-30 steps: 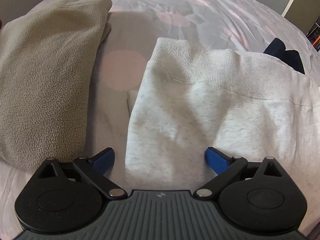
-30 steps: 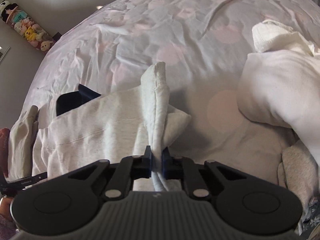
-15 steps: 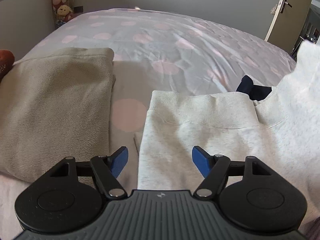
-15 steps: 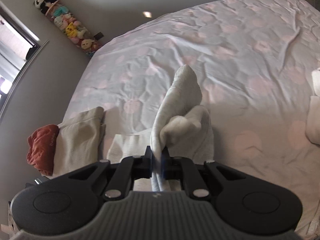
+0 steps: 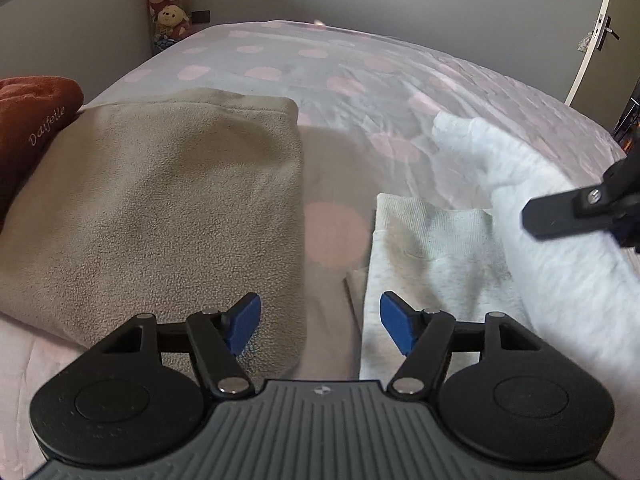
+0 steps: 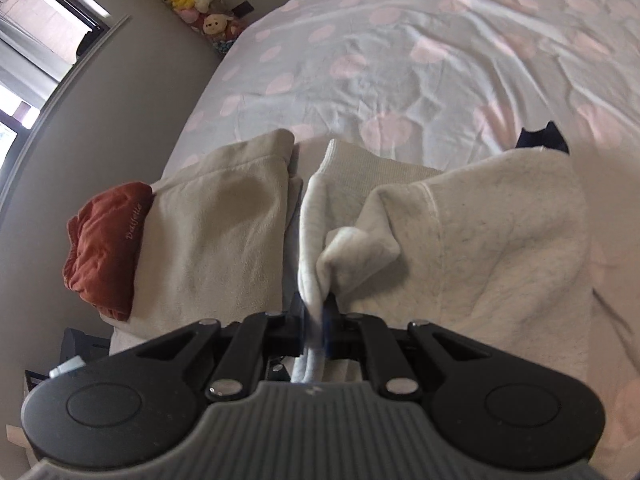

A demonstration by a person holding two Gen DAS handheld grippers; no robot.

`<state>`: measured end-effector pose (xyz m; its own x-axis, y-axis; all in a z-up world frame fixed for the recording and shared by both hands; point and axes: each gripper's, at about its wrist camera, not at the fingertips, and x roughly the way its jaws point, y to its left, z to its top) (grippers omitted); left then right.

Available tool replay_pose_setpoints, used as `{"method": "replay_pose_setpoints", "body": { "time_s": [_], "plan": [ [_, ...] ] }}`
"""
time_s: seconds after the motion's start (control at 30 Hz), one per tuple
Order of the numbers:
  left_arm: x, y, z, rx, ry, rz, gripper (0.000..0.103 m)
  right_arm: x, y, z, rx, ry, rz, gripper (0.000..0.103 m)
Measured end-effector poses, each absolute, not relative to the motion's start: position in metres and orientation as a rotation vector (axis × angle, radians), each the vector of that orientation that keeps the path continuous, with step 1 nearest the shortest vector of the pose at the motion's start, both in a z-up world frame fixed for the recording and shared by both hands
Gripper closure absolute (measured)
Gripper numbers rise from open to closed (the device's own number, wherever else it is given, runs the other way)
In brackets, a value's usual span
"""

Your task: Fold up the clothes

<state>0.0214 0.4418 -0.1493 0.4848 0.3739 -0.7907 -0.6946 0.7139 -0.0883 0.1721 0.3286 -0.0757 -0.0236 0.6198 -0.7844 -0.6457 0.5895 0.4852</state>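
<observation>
A light grey sweatshirt (image 5: 436, 256) lies on the bed, its ribbed hem toward the far side. One part of the sweatshirt (image 6: 500, 240) is doubled over the rest. My right gripper (image 6: 318, 312) is shut on a bunched edge of this fabric and holds it over the garment; it shows at the right edge of the left wrist view as a black finger (image 5: 560, 216). My left gripper (image 5: 320, 324) hangs above the gap between the sweatshirt and a beige garment, its jaws closing with nothing between the blue pads.
A folded beige fleece garment (image 5: 160, 208) lies left of the sweatshirt, with a rust-red folded item (image 5: 28, 128) beyond it. A dark item (image 6: 540, 138) peeks out behind the sweatshirt. The spotted bedsheet (image 5: 360, 80) stretches away; plush toys (image 5: 168, 4) stand by the wall.
My right gripper has carried the sweatshirt fabric leftward across the garment, folding it over. My left gripper rose and drew back, its jaws narrowing; it now sits left of the sweatshirt.
</observation>
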Motion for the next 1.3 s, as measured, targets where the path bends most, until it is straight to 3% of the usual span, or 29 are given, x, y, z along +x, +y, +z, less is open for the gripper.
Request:
{"method": "replay_pose_setpoints", "body": {
  "time_s": [0.23, 0.57, 0.73, 1.0, 1.3],
  "plan": [
    [0.027, 0.447, -0.159, -0.396, 0.876, 0.675, 0.039, 0.162, 0.351, -0.136, -0.078, 1.318, 0.976, 0.094],
    [0.042, 0.436, -0.167, -0.26, 0.955, 0.675, 0.041, 0.168, 0.353, -0.175, -0.047, 1.393, 0.969, 0.091],
    [0.032, 0.437, -0.161, -0.302, 0.924, 0.672, 0.041, 0.166, 0.338, -0.153, -0.025, 1.329, 1.037, 0.078],
    [0.005, 0.433, -0.136, -0.378, 0.827, 0.721, 0.041, 0.155, 0.264, -0.104, 0.027, 1.143, 1.113, 0.078],
    [-0.005, 0.39, -0.085, -0.381, 0.788, 0.548, 0.041, 0.129, 0.171, -0.101, -0.122, 0.988, 1.083, 0.078]
  ]
}}
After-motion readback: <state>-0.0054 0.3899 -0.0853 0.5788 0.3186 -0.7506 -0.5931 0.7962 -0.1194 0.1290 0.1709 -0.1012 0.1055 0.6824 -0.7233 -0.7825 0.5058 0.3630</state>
